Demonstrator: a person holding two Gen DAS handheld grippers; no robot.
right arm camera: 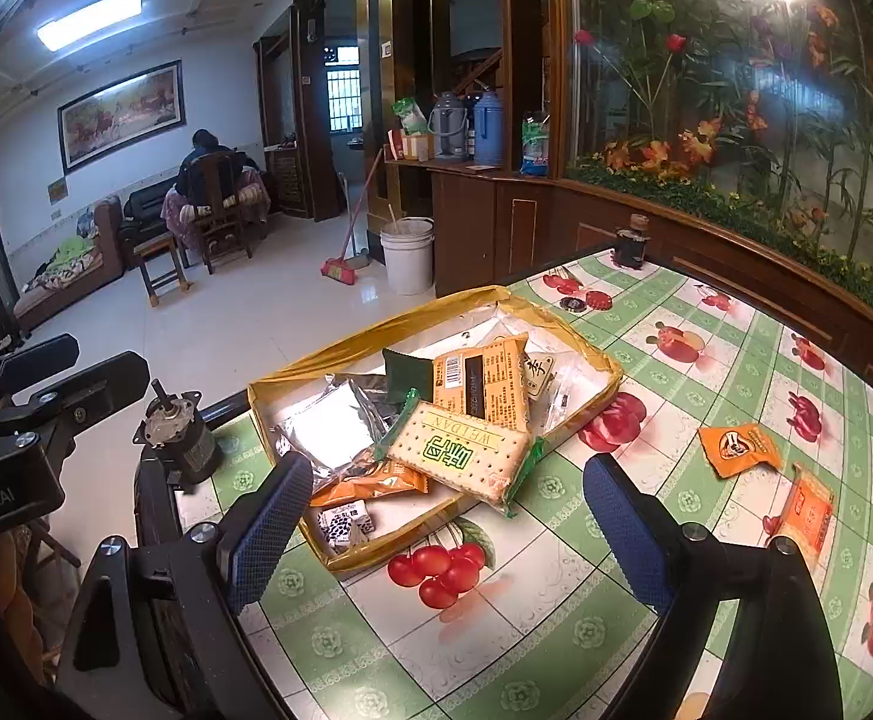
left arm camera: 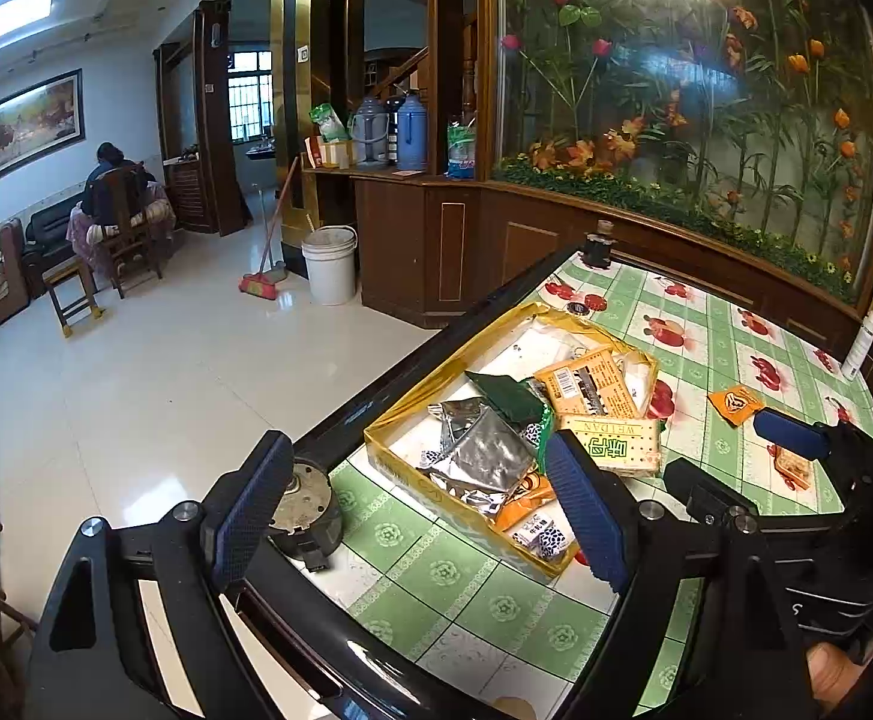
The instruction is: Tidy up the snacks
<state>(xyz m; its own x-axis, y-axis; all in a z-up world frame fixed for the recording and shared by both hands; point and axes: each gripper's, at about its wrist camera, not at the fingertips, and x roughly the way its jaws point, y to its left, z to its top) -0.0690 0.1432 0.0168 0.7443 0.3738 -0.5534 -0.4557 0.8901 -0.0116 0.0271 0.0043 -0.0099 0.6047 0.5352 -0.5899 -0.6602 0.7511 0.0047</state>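
The worktop [right arm camera: 556, 630], covered with a green checked cloth printed with fruit, carries everything that matters here. Near its left edge a shallow gold-rimmed tray [right arm camera: 292, 384] has been set as the collecting place, and most of the snacks are already heaped in it: a silver foil pouch [right arm camera: 334, 432], a biscuit packet [right arm camera: 466, 456] lying tilted across the pile with one end over the tray's near rim, an orange-labelled packet [right arm camera: 484, 384] behind it, and small wrapped sweets [right arm camera: 346, 525] at the near corner. The heap is loose rather than stacked, so tidying is judged unfinished.

Two items are left outside the tray, well apart from it on the right of the cloth: a small orange sachet [right arm camera: 736, 449] and, nearer the edge, an orange wafer pack [right arm camera: 808, 513]. These are probably next to be gathered.

The right claw [right arm camera: 442, 525] is held spread wide and empty above the worktop just short of the tray. The left claw [left arm camera: 418, 507] is likewise spread and empty, at the tray's left corner, beside a small motor [left arm camera: 304, 507] on the worktop edge.
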